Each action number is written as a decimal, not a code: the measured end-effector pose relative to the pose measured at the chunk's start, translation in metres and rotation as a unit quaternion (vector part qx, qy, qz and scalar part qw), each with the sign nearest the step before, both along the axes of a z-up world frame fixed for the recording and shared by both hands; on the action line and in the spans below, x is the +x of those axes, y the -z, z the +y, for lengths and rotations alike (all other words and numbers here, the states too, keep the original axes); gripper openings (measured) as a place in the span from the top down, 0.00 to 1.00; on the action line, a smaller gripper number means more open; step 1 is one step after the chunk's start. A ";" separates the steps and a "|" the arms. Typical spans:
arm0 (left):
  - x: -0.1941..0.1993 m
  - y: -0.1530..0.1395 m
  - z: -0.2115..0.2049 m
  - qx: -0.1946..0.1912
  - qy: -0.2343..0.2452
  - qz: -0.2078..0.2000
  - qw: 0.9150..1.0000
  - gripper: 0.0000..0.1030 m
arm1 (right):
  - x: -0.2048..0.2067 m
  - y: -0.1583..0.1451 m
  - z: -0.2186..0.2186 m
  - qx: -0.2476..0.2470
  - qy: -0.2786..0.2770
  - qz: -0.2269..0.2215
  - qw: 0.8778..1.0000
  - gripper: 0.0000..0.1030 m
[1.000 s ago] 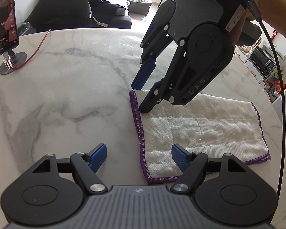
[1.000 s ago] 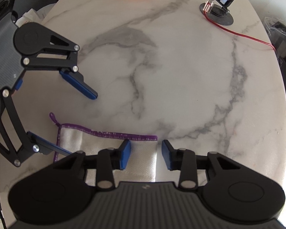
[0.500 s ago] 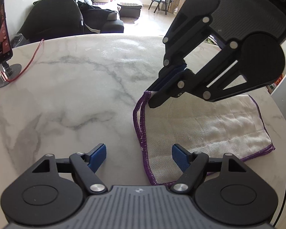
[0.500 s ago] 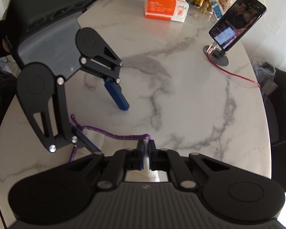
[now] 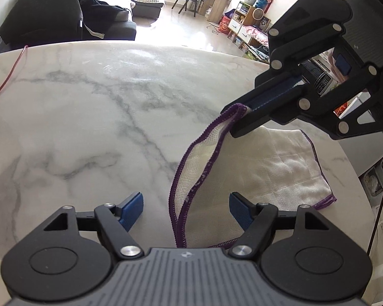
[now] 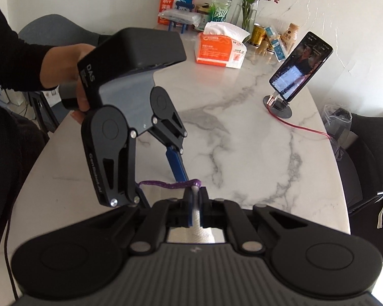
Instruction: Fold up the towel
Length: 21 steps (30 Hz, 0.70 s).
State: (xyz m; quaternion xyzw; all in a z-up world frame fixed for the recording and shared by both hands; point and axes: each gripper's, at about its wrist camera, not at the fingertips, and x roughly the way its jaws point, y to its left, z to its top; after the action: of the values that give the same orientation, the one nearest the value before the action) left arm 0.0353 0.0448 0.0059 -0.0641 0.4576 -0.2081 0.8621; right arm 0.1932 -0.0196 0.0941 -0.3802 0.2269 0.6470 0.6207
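Observation:
A white towel (image 5: 268, 168) with a purple hem lies on the marble table (image 5: 89, 102). My right gripper (image 5: 237, 117) is shut on its far left corner and holds that corner up off the table, so the left hem rises in a curve. In the right wrist view the pinched corner shows between the right gripper (image 6: 195, 204) jaws, with the towel (image 6: 171, 185) hem running left. My left gripper (image 5: 186, 209) straddles the near left hem; its jaws are closing, and the pads stand apart from the cloth. The left gripper (image 6: 163, 186) is held by a person's hand (image 6: 63, 68).
A phone on a stand (image 6: 297, 74) with a red cable (image 6: 298, 127) sits at one side of the table. A tissue box (image 6: 220, 51), a flower vase (image 6: 247, 12) and small bottles stand along the wall. The table's rounded edge (image 5: 349, 168) runs just beyond the towel.
The right gripper shut on the towel's far corner and lifted it up and to the right. The left gripper's jaws have narrowed around the near hem.

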 end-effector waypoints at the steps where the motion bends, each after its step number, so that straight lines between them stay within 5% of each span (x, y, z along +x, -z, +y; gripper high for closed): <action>1: 0.001 0.001 -0.001 -0.004 0.002 0.003 1.000 0.55 | 0.000 0.000 -0.001 0.002 0.003 0.001 1.000 0.96; 2: 0.001 0.001 -0.001 -0.008 0.002 0.007 1.000 0.63 | 0.001 0.000 -0.002 0.004 0.006 0.002 1.000 0.96; 12: 0.004 0.007 0.009 -0.069 -0.033 0.029 0.997 0.63 | 0.007 0.009 0.003 0.006 0.032 0.019 0.999 0.93; 21: 0.001 0.001 0.002 -0.059 -0.047 0.014 0.997 0.63 | 0.009 0.021 0.017 -0.018 0.073 0.016 0.997 0.88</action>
State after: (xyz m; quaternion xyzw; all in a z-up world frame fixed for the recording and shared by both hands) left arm 0.0360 0.0473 0.0045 -0.1391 0.4527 -0.1934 0.8593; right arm 0.2018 -0.0024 0.0727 -0.3629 0.2754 0.6024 0.6555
